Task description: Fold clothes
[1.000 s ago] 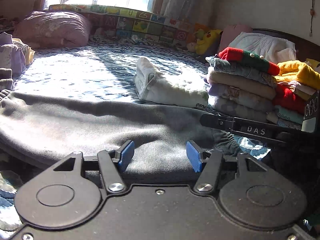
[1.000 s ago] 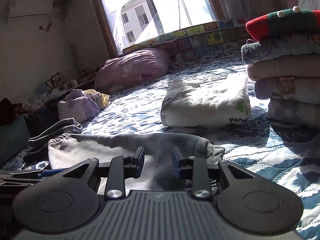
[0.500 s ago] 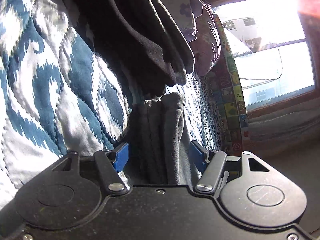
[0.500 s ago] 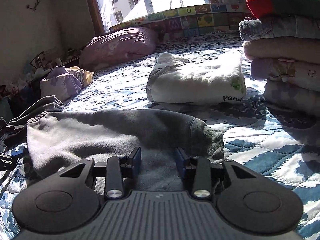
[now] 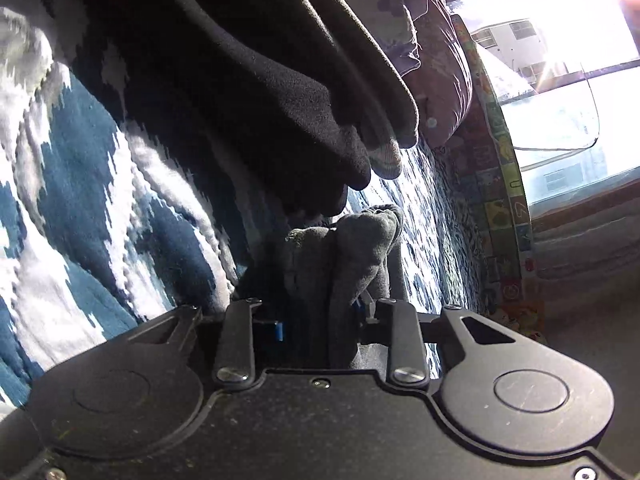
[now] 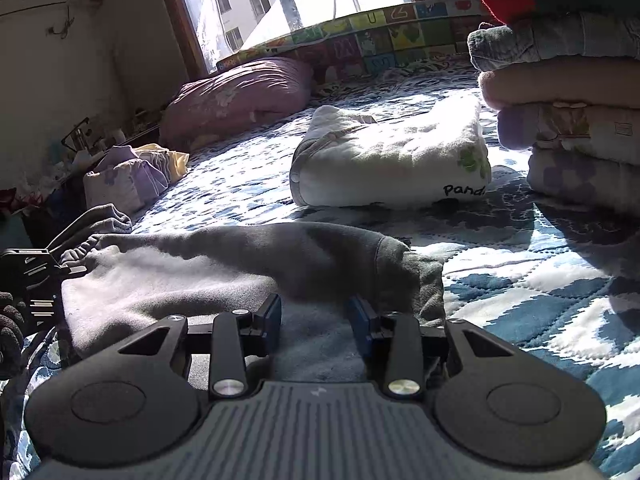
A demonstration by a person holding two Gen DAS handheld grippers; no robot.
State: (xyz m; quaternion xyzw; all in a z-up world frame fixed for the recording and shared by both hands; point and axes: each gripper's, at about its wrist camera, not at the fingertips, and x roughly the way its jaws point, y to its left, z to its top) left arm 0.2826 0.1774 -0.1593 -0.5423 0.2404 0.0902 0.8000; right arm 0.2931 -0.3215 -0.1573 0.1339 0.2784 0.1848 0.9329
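Left fingers (image 5: pixel 362 308) pinching grey garment (image 6: pixel 224 268), "Pand" on white bundle (image 6: pixel 392 160)

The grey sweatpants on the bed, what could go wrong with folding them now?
1. The left gripper pinches only a bunched edge of the grey sweatpants; that thick wad might slip out when lifted.
2. The right gripper is open over the cloth; if only one side rises, the fold may come out crooked.
3. The dark garment lies close to the pinched edge and could get dragged along.
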